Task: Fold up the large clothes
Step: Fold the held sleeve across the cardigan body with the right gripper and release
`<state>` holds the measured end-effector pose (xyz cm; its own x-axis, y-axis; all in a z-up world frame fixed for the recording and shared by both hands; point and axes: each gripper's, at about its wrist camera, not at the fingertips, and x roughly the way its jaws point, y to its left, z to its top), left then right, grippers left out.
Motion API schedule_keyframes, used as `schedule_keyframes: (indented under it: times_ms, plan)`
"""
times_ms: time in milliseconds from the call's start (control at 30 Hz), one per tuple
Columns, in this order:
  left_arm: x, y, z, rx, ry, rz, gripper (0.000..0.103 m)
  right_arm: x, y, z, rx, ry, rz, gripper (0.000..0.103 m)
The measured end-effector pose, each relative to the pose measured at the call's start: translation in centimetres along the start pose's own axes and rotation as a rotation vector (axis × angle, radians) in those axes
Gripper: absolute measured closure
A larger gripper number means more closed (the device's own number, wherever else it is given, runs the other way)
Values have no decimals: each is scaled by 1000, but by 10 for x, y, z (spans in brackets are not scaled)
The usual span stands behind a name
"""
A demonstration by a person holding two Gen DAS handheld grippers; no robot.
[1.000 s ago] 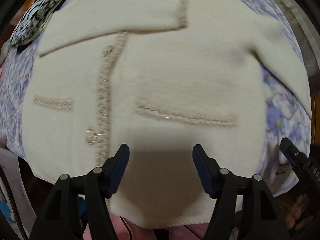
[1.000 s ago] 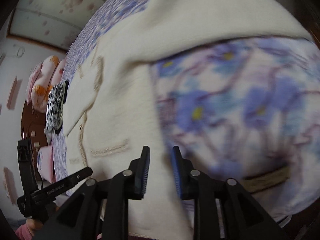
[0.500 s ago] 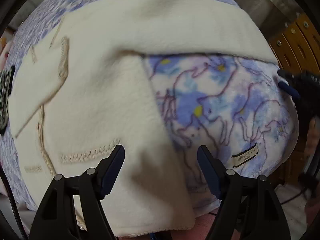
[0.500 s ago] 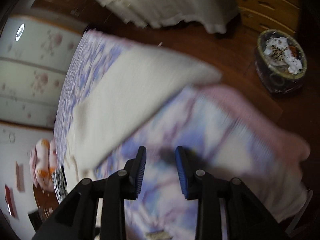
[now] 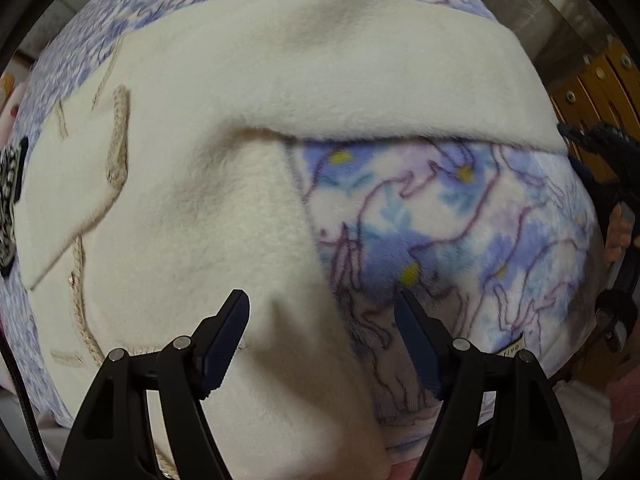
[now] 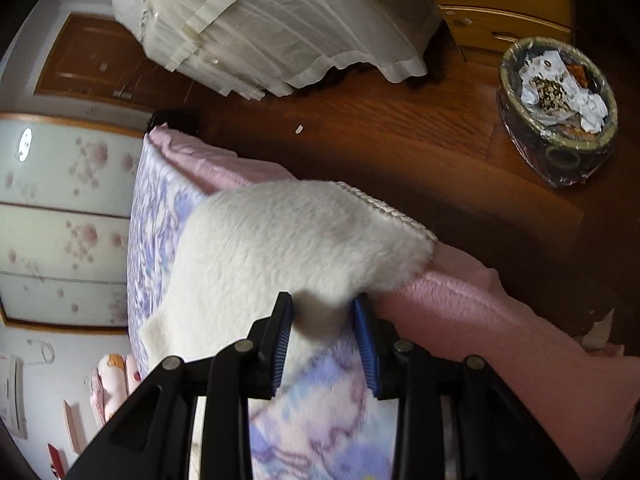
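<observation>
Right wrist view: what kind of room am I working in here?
Likely a home bedroom: a bed with a floral blanket, a wooden drawer chest, and a full wastebasket on wood flooring.

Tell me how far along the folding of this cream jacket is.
Early. Done: one sleeve already lies folded across the cream jacket's front. In hand: the right gripper has its jaws around the other sleeve near the cuff, at the edge of the floral blanket; whether it is clamped is unclear. The left gripper hovers open over the jacket's side edge. Left: bring that sleeve across, then fold the body.
</observation>
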<state>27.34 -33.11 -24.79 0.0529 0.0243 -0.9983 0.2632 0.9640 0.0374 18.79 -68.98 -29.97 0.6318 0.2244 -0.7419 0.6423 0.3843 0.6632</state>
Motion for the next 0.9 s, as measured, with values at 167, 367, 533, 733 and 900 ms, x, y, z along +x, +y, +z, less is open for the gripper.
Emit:
schedule_keyframes:
  times_ms: [167, 367, 533, 733, 900]
  plan:
    - [3, 26, 0, -87, -2, -25, 29, -4, -3, -6, 58, -76, 22, 85]
    - [-12, 51, -13, -120, -48, -82, 29, -24, 14, -16, 35, -190, 32, 90]
    - [-30, 78, -28, -132, -85, -149, 29, -55, 56, -33, -91, -284, 19, 90]
    - [-58, 138, -46, -162, -161, -191, 29, -89, 128, -64, -235, -349, 68, 90]
    - [-72, 195, -53, -173, -201, -200, 29, -100, 196, -105, -371, -388, 122, 90]
